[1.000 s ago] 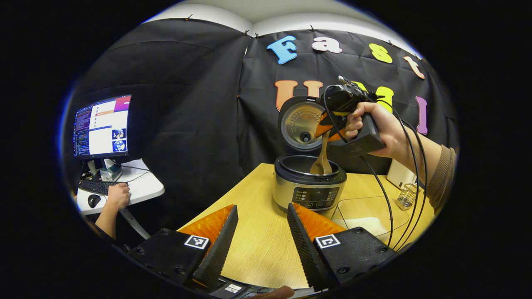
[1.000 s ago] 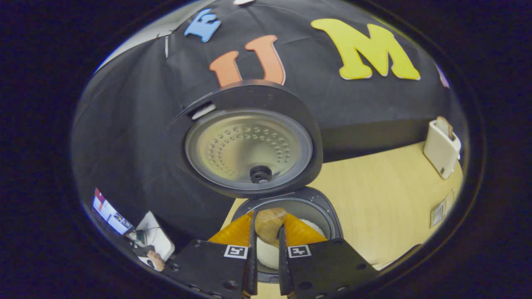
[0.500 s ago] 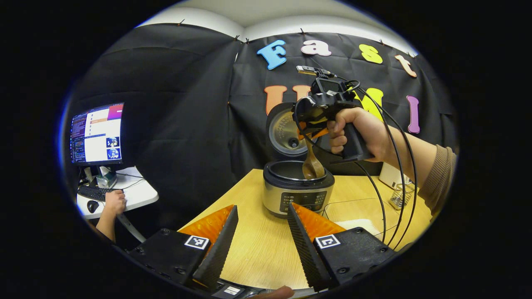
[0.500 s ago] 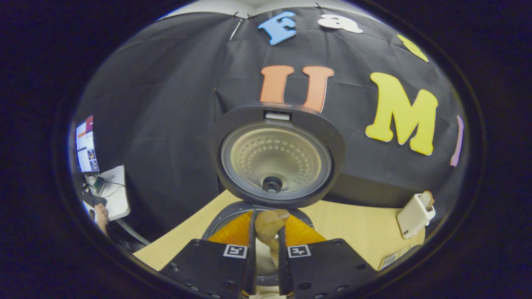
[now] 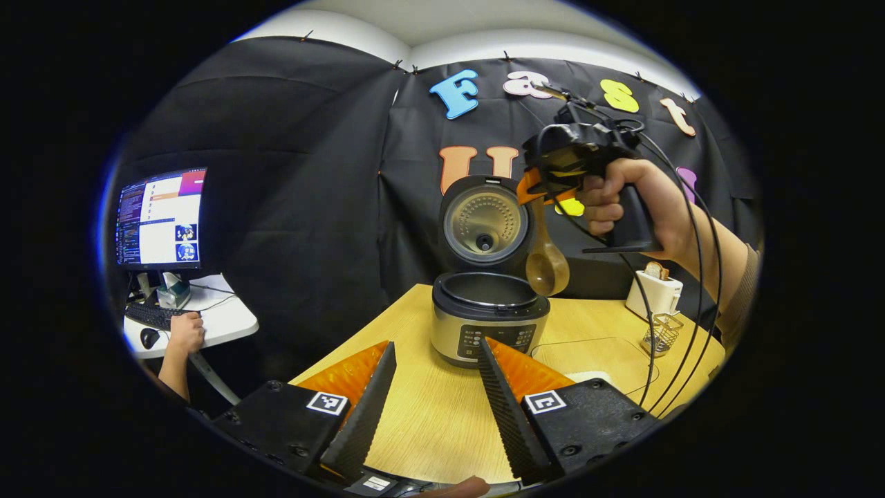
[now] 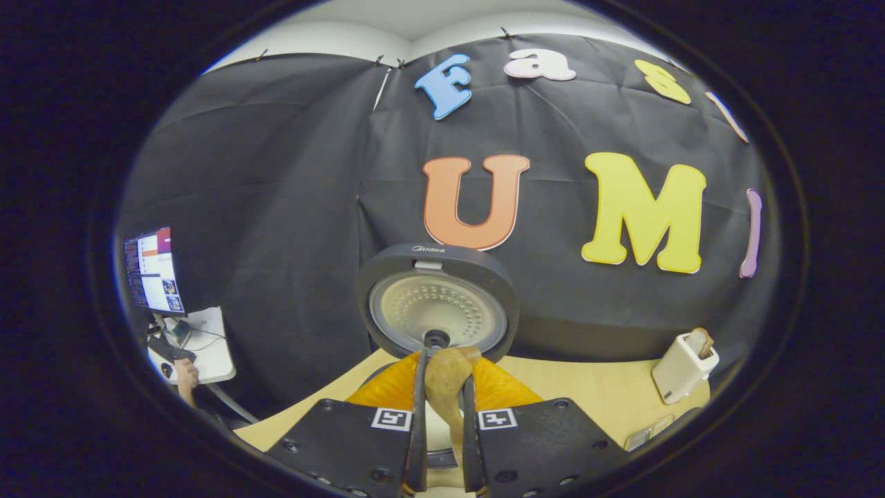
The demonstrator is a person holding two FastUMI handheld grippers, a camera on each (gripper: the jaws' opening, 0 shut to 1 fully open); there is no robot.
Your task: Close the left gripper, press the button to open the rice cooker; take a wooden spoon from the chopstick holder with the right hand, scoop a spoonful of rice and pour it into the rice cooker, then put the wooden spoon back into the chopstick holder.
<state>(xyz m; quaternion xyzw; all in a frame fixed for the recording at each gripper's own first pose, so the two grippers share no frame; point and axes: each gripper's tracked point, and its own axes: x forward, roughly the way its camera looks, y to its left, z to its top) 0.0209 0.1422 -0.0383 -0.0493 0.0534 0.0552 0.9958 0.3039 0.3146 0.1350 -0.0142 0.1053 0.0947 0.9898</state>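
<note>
With the lid of the rice cooker (image 5: 488,315) stood upright at the back, the pot was left open to whatever was brought over it, which suggested that the button step was finished. In the left gripper view the wooden spoon (image 5: 546,263) was seen hanging bowl-down from the right gripper (image 5: 546,196), just above and to the right of the pot's rim and clear of it. Held that way, no rice could be carried in the bowl, so the pour was judged to be done and the return to the chopstick holder (image 5: 662,333) to be the step in hand. That wire holder was seen on the table well below and to the right of the right gripper, beside a toaster (image 5: 653,294).

In the right gripper view the handle of the wooden spoon (image 6: 445,387) was seen pinched between the two fingers of the right gripper (image 6: 440,415), with only a narrow gap between them taken up by the wood. The upright lid was faced directly ahead of those fingers.

The left gripper (image 5: 434,408) was held low over the table, its fingers spread wide with nothing between them and nothing touched; the rice cooker stood just beyond its fingertips. A shallow clear tray (image 5: 601,356) lay ahead and to its right.
</note>
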